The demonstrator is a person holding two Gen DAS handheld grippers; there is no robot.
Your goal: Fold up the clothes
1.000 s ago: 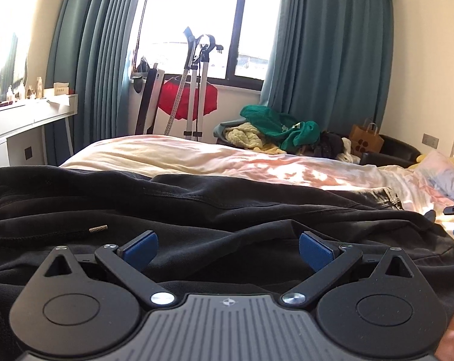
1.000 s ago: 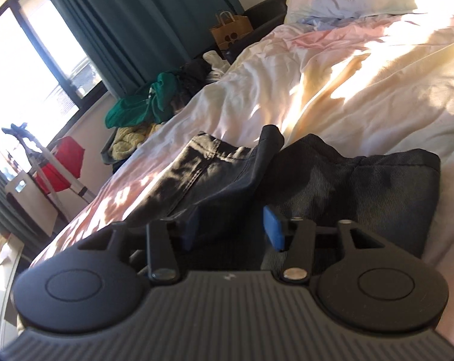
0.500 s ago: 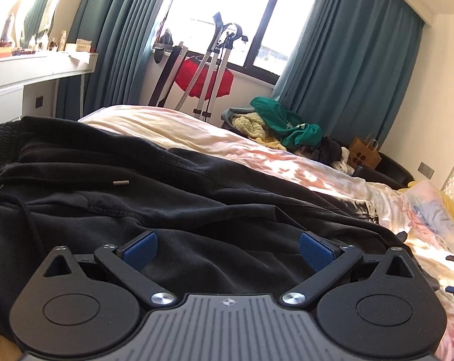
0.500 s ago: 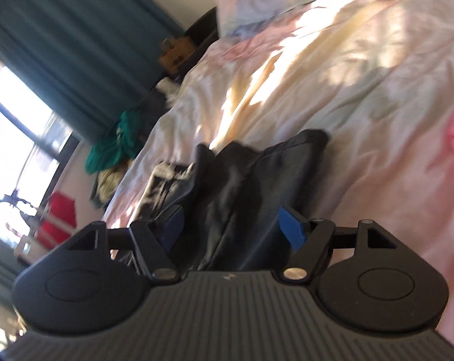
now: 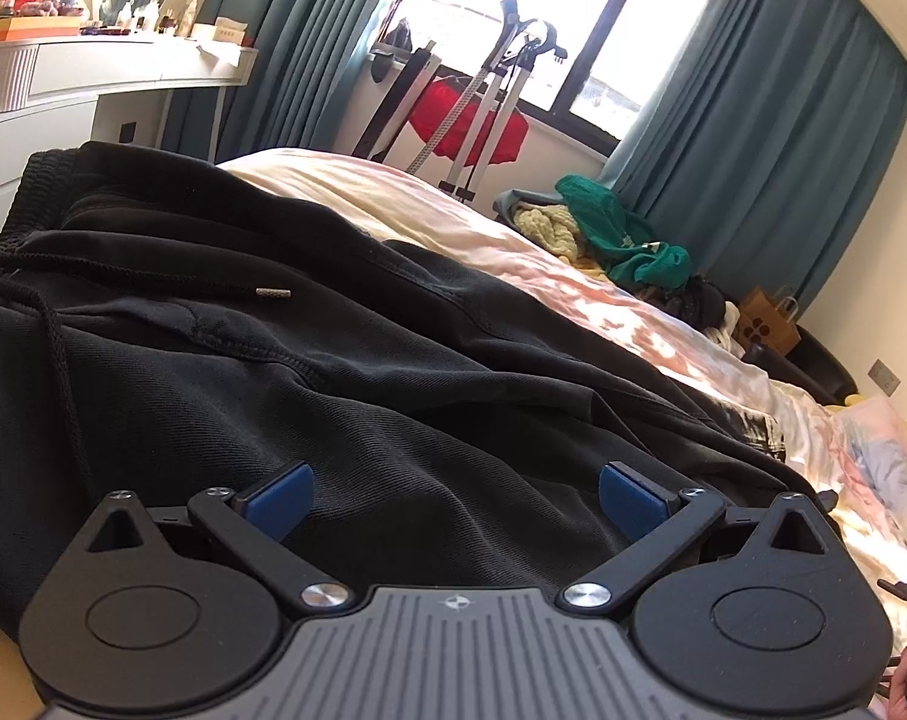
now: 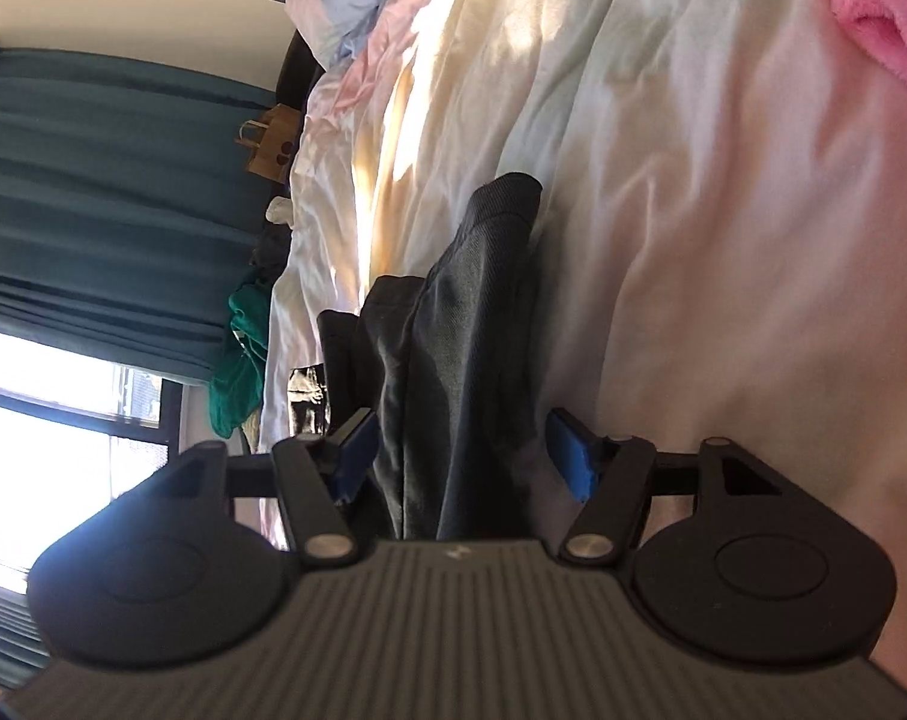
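Black drawstring trousers (image 5: 333,360) lie spread across the bed (image 5: 513,240), waistband at the left, the cord's metal tip (image 5: 272,293) resting on the cloth. My left gripper (image 5: 453,498) hovers low over the trousers, wide open, with nothing pinched. In the right wrist view, the dark leg end (image 6: 471,312) runs between the blue pads. My right gripper (image 6: 459,456) is rolled on its side and its jaws are closing. The left pad sits at the cloth's edge, while a gap remains at the right pad.
A white dresser (image 5: 63,96) stands at the left. A metal stand with a red cloth (image 5: 471,120), a heap of clothes (image 5: 621,234) and a paper bag (image 5: 765,324) are beyond the bed. Pillows (image 6: 345,6) and a pink fluffy item (image 6: 885,12) lie on the bedding.
My right gripper has rolled far over and dropped toward the leg end, its jaws widening then narrowing. My left gripper has rolled and shifted a little over the trousers, staying open.
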